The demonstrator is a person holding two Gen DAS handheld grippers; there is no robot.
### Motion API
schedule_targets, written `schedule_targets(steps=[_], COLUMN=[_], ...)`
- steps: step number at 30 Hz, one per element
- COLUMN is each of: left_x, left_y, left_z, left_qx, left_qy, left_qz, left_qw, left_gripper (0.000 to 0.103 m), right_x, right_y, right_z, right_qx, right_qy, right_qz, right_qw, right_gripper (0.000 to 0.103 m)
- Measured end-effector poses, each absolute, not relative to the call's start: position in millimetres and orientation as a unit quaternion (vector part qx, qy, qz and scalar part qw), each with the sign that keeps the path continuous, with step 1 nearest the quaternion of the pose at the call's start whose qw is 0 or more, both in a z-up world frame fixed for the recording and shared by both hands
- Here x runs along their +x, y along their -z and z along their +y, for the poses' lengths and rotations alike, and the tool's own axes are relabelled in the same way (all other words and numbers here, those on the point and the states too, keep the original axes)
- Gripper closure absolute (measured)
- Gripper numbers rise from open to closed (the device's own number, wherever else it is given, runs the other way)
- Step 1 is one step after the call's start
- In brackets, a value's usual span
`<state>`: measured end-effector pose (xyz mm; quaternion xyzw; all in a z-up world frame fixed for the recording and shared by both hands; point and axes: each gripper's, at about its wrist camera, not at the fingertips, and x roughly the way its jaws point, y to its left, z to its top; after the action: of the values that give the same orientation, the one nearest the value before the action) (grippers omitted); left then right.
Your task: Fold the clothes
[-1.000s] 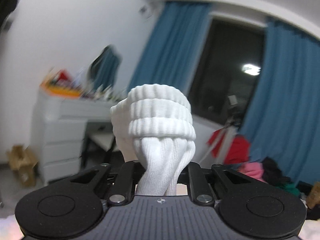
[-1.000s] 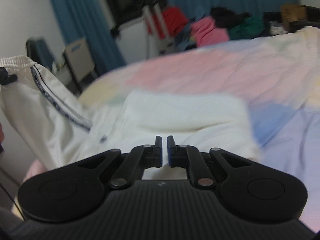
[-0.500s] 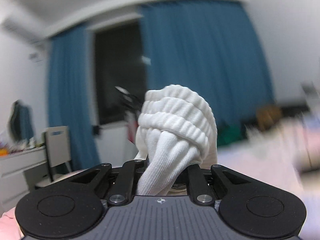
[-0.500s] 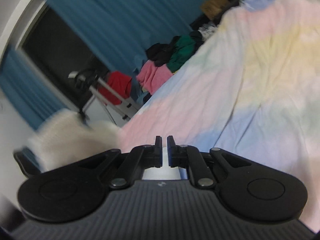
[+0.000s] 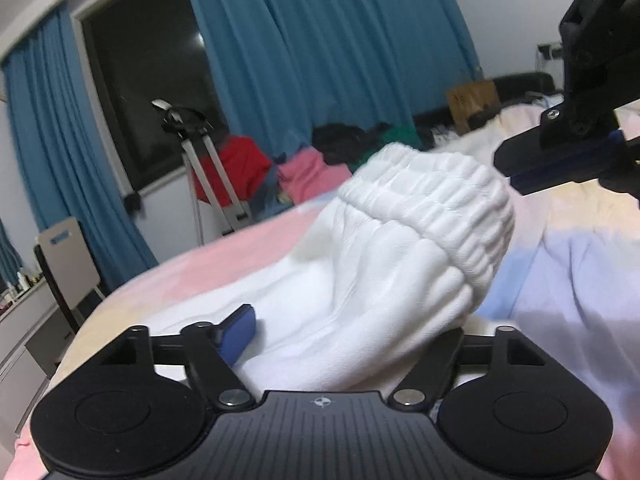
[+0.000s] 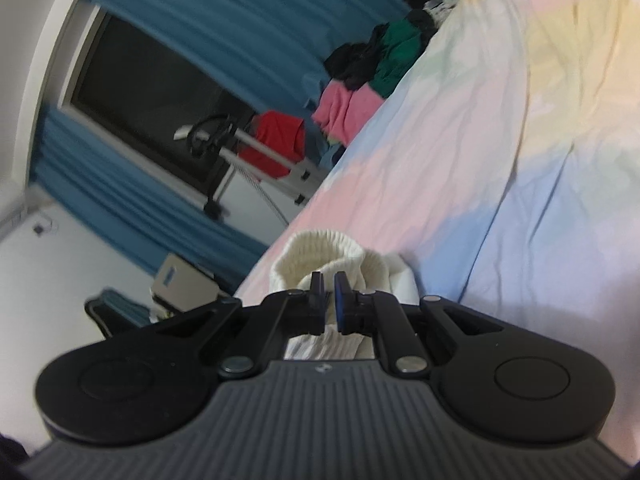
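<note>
Spreading apart, the jaws of the left gripper (image 5: 344, 332) are opening around the white garment (image 5: 384, 280), which bulges up between them; the blue pad of one finger (image 5: 238, 334) stands clear of the cloth on the picture's left, while the other finger is mostly hidden behind the bundle, so the cloth lies loose between them rather than pinched. The garment is a bunched white piece with a ribbed elastic cuff (image 5: 448, 208) at its far end, and it rests on the pastel bedsheet (image 5: 580, 264), directly ahead of the left gripper.

Just beyond the cuff, toward the upper right of the left wrist view, the right gripper (image 5: 560, 166) reaches in, its tips close beside the ribbed band. In the right wrist view the right gripper (image 6: 329, 304) is clenched almost fully, with only a narrow slit between its pads; the cream ribbed cuff (image 6: 320, 252) sits right behind and under the tips, and whether any cloth is nipped there cannot be told.

Farther off, at the bed's far edge, lies a heap of clothes (image 5: 312, 168) in red, pink, green and black. Behind it hang blue curtains (image 5: 320, 48) beside a dark window (image 5: 152, 80).
</note>
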<state>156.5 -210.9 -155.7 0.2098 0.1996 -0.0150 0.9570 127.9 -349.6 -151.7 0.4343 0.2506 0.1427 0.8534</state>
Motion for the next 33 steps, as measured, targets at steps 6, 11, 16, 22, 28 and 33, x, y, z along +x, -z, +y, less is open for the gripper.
schedule_targets(steps=[6,11,16,22,28,33], left_x=[144,120,89,77,64,66], left_y=[153,158,161,151,135,121], left_z=[-162,-130,-122,-111,-85,-52], left_qx=[0.207,0.183,0.157,0.121,0.077,0.048], left_qy=[0.061,0.069,0.076,0.088,0.088,0.069], left_qz=[0.219,0.212,0.205,0.213,0.224,0.232], left_qw=[0.952,0.958,0.963,0.966,0.967,0.969], left_gripper=[0.016,0.013,0.012,0.012,0.011,0.009], right_x=[129,128,114,96,101,117], right_y=[155,163,168,155,147,149], right_z=[-337,-336,-339,-327,-295,-265], right_qx=[0.447,0.477,0.508,0.51,0.459,0.369], right_qy=[-0.159,-0.158,-0.139,-0.141,-0.139,-0.095], right_qz=[0.282,0.296,0.289,0.264,0.298,0.312], right_qw=[0.834,0.812,0.8,0.806,0.826,0.87], right_gripper=[0.062,0.043,0.042,0.018,0.018,0.02])
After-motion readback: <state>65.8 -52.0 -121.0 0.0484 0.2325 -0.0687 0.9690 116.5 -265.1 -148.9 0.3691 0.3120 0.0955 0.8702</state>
